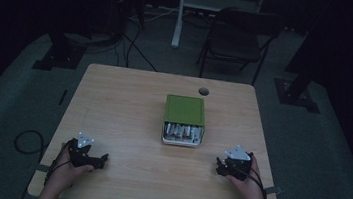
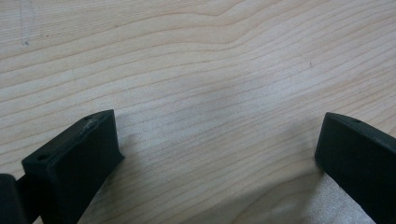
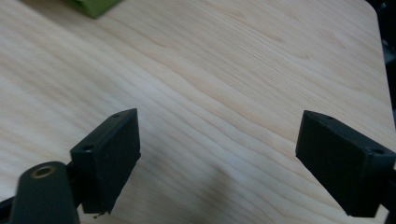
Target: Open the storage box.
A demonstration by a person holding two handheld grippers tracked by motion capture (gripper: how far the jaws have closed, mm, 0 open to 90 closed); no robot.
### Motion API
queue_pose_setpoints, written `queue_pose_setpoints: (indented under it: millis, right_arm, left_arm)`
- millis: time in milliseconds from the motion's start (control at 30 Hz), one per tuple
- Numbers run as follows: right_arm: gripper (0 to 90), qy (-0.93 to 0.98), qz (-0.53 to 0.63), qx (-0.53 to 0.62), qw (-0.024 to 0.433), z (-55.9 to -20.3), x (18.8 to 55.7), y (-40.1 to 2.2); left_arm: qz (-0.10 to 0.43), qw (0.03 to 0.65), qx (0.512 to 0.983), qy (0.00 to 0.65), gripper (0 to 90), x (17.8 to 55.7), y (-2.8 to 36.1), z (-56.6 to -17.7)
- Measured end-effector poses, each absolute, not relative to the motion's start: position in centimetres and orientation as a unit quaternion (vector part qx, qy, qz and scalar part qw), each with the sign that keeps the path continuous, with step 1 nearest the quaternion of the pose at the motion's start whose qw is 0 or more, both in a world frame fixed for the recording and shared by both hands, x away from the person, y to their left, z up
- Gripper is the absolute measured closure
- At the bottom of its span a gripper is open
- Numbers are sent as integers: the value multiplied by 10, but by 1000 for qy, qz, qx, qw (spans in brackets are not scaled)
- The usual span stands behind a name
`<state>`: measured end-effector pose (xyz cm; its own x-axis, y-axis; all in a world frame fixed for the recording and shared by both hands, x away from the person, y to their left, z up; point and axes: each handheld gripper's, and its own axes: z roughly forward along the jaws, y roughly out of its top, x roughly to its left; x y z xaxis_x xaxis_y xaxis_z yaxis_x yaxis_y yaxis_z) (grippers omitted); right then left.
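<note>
A green box (image 1: 185, 110) sits near the middle of the wooden table (image 1: 124, 98), its open near side showing several batteries (image 1: 182, 132). My left gripper (image 1: 103, 160) rests near the front left edge, held in a hand; its jaws stand wide apart over bare wood (image 2: 219, 135). My right gripper (image 1: 218, 165) is at the front right, right of and nearer than the box. It is open too, with only wood between its fingers (image 3: 219, 140). A corner of the green box (image 3: 93, 7) shows at the top left of the right gripper view.
A round cable hole (image 1: 203, 91) lies in the table behind the box. Beyond the table stand a dark folding chair (image 1: 236, 41) and a white stand (image 1: 180, 14). Cables (image 1: 29, 140) trail on the floor to the left. The room is dim.
</note>
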<state>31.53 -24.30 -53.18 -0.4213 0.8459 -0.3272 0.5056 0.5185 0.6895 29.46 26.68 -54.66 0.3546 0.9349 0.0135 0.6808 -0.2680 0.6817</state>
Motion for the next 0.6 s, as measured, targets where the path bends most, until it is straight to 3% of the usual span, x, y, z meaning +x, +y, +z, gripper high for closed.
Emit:
queue_pose_setpoints:
  millis: [600]
  right_arm:
    - [142, 834, 192, 313, 411, -527, 307, -186]
  left_arm:
    - [214, 298, 767, 526, 1, 295, 267, -547]
